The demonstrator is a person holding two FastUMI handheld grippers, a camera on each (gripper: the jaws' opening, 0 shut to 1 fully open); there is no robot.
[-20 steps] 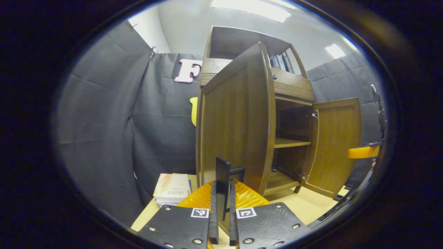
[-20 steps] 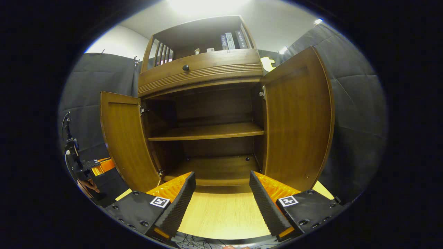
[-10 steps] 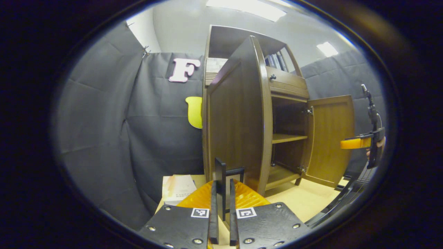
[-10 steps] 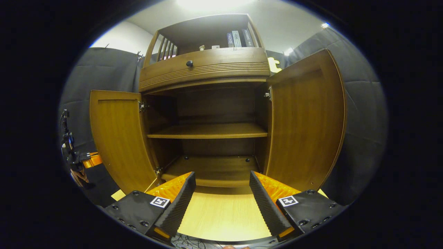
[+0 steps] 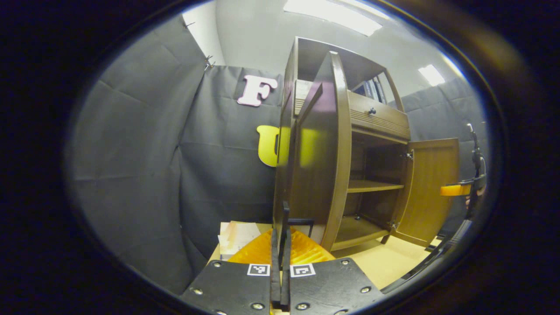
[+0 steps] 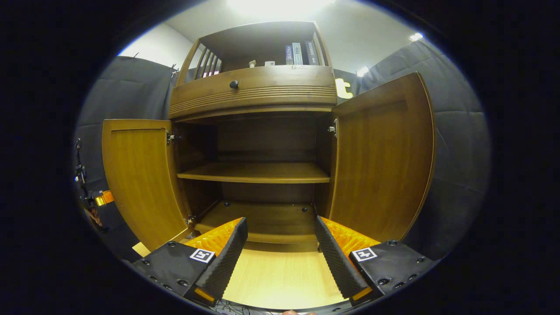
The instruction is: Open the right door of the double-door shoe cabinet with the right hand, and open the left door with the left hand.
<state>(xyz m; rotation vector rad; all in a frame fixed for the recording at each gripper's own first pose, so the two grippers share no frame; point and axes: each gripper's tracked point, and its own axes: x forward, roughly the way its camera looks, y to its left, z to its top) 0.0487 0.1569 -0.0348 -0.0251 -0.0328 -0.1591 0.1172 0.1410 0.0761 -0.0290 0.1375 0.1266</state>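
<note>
Now left tongs [image 5: 280, 262] clamped on left door [image 5: 321, 166] handle; right tongs [image 6: 280, 258] apart, books [image 5: 236, 236] nearby.

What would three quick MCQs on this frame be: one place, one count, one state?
1. Where are the papers?
A. On the table, beside the cabinet
B. On the middle shelf
C. In the drawer

2. How many books stand on the top shelf?
A. One
B. Three
C. Six

3. The left gripper is:
A. Wide open
B. Shut on the drawer knob
C. Shut on the left door's handle

Key:
1 A: the papers lie on the table next to the cabinet.
2 B: three books stand upright on the top shelf.
3 C: the left gripper has both fingers closed on the handle of the left door.
</note>
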